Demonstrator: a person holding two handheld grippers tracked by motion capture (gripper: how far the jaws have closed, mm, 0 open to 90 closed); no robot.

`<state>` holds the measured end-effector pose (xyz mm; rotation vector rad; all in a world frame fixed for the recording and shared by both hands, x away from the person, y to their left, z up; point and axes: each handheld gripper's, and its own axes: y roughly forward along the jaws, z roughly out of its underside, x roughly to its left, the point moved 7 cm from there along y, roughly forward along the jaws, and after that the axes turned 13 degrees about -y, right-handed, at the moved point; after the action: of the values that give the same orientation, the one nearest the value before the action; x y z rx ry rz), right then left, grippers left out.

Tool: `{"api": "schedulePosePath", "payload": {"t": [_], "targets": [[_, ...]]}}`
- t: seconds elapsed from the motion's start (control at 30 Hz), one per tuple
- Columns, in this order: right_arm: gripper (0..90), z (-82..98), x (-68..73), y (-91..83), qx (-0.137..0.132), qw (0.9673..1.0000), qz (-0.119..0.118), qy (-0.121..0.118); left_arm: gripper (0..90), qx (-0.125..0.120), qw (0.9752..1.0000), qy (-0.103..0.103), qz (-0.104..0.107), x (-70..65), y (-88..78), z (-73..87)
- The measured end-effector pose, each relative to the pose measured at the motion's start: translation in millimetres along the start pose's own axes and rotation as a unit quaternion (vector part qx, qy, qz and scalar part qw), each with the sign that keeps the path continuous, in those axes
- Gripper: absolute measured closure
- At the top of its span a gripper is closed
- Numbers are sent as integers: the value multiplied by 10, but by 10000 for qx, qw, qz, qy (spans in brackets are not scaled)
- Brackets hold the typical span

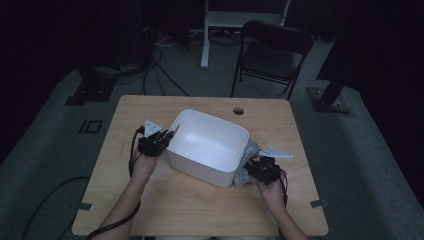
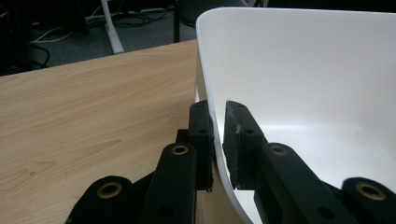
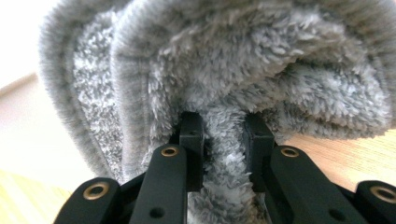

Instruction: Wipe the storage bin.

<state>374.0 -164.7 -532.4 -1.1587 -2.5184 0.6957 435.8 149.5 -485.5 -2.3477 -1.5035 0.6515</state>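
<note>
Plainly unlabelled: white tub, grey fleecy cloth, no readable writing.

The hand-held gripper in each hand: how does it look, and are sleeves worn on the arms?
Each hand-held gripper, left and right, is black, with a grey three-cornered plate on top and a black cable trailing back along the arm. Seen close, the jaws are flat black pads on black link arms joined by brass-coloured rivets. The forearms are bare; no sleeves appear.

Dim room, grey carpet floor, 1 black folding chair behind wooden table
</note>
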Motion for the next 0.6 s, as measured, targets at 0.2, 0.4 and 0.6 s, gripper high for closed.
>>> {"api": "schedulePosePath", "payload": {"t": [0.2,0.4,0.6], "targets": [[747,20,-19,8,25,10000,58,16,812,7,10000,5,5,2,-4,3],[746,63,-55,34,69,9999,80,113,810,2,10000,-22,15,4,-3,3],[748,154,-53,142,241,9992,-21,318,813,33,10000,-4,20,2,8,-6]]}}
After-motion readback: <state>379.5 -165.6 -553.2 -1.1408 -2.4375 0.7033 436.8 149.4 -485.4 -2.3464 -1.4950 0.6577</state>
